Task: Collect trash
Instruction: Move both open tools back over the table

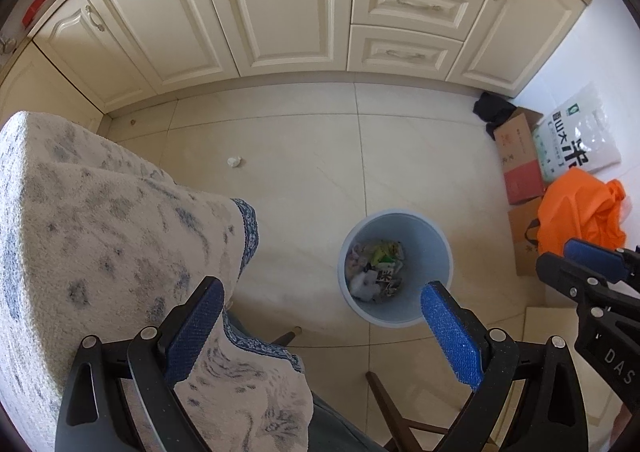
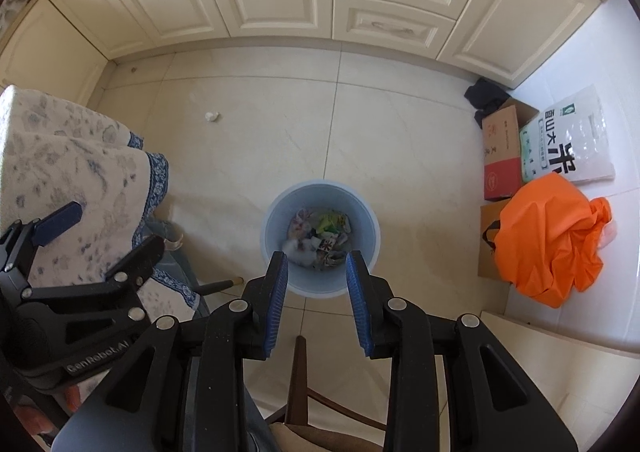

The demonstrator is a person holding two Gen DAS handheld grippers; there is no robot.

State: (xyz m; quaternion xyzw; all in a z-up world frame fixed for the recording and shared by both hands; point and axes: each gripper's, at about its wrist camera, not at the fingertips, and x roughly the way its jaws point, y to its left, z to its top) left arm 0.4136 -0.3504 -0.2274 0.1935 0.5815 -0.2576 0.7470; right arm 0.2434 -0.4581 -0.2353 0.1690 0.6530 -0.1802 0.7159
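A light blue trash bin point(image 1: 438, 248) point(image 2: 362, 218) stands on the tiled floor with wrappers and crumpled paper inside. My right gripper point(image 2: 317, 284) points straight down above the bin's near rim. Its blue pads stand a narrow gap apart with nothing between them. It also shows at the right edge of the left wrist view as the right gripper point(image 1: 576, 264). My left gripper point(image 1: 320, 312) point(image 2: 100, 240) is wide open and empty, above the corner of a clothed table, left of the bin. A small white crumpled paper point(image 1: 234, 161) point(image 2: 212, 116) lies on the floor towards the cabinets.
A table with a blue-patterned cloth point(image 1: 100, 212) point(image 2: 68, 156) fills the left. Dark wooden chair legs point(image 2: 298, 380) sit below the grippers. Cream cabinets point(image 1: 280, 12) line the back. Cardboard boxes point(image 2: 500, 156), a rice bag point(image 2: 572, 140) and an orange bag point(image 2: 548, 240) stand right.
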